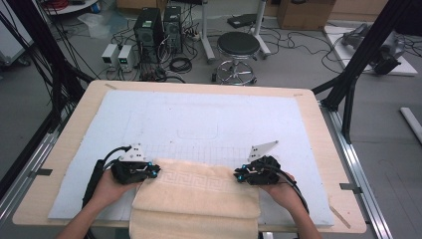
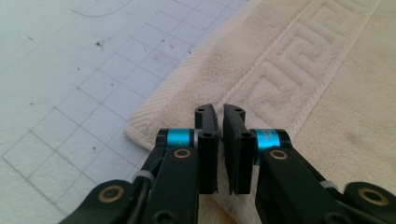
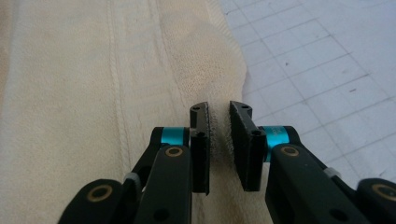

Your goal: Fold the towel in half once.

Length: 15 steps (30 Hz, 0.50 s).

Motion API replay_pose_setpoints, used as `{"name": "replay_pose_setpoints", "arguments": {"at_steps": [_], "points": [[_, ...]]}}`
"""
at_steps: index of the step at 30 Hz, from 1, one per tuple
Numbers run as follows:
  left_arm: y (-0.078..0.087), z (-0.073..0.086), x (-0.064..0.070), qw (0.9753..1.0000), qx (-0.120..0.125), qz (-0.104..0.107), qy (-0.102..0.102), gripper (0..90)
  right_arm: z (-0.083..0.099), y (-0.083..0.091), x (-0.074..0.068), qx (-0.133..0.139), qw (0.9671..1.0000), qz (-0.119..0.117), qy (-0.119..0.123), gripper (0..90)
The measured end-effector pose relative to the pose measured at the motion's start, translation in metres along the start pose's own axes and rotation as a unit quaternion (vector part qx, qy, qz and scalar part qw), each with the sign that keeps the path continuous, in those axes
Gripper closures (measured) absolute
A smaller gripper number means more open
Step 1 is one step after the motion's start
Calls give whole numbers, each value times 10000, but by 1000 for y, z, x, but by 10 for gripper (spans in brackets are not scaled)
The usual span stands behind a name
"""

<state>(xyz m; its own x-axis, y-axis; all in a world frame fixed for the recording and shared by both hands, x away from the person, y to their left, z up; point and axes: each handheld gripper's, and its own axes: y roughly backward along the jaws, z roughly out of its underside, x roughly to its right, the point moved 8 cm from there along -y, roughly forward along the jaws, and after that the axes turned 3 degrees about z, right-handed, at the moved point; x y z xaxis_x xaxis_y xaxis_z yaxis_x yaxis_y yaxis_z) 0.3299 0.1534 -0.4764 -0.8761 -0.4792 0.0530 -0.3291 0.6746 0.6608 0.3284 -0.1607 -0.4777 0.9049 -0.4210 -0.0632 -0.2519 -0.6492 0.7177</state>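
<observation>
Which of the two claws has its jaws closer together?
The left claw: only a sliver of gap shows above the towel. The right claw shows a wider gap with towel between.

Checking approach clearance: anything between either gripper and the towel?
Nothing visible. The left gripper is nearly shut over the towel near its corner; the right gripper straddles a raised fold at the towel's edge on the white mat.

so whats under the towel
The cream towel lies folded on the white gridded mat, which covers the wooden table. Anything between its layers is hidden.
</observation>
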Motion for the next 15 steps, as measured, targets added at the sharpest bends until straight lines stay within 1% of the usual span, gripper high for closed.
{"name": "replay_pose_setpoints", "arguments": {"at_steps": [3, 6, 7, 11, 12, 13, 15], "points": [[5, -3, 1, 9999, 126, -30, -15, 850, -4, 4, 1, 100, 9999, 12, -30, 792], [12, -8, 4, 9997, 250, -38, -22, 855, -10, 10, 2, 327, 9994, 22, -52, 802], [15, -11, 5, 9995, 306, -43, -39, 855, -11, 12, 2, 339, 9994, 8, -66, 804], [28, -18, 14, 9986, 513, -52, -137, 855, -19, 20, -4, 458, 9989, 61, 108, 805], [31, -19, 16, 9984, 543, -59, -177, 855, -22, 24, -7, 497, 9987, 62, 103, 805], [34, -20, 17, 9982, 565, -81, -208, 854, -24, 28, -9, 543, 9984, 90, 150, 805], [38, -21, 17, 9979, 565, -184, -265, 853, -30, 34, -12, 606, 9977, 161, 265, 802]]}}
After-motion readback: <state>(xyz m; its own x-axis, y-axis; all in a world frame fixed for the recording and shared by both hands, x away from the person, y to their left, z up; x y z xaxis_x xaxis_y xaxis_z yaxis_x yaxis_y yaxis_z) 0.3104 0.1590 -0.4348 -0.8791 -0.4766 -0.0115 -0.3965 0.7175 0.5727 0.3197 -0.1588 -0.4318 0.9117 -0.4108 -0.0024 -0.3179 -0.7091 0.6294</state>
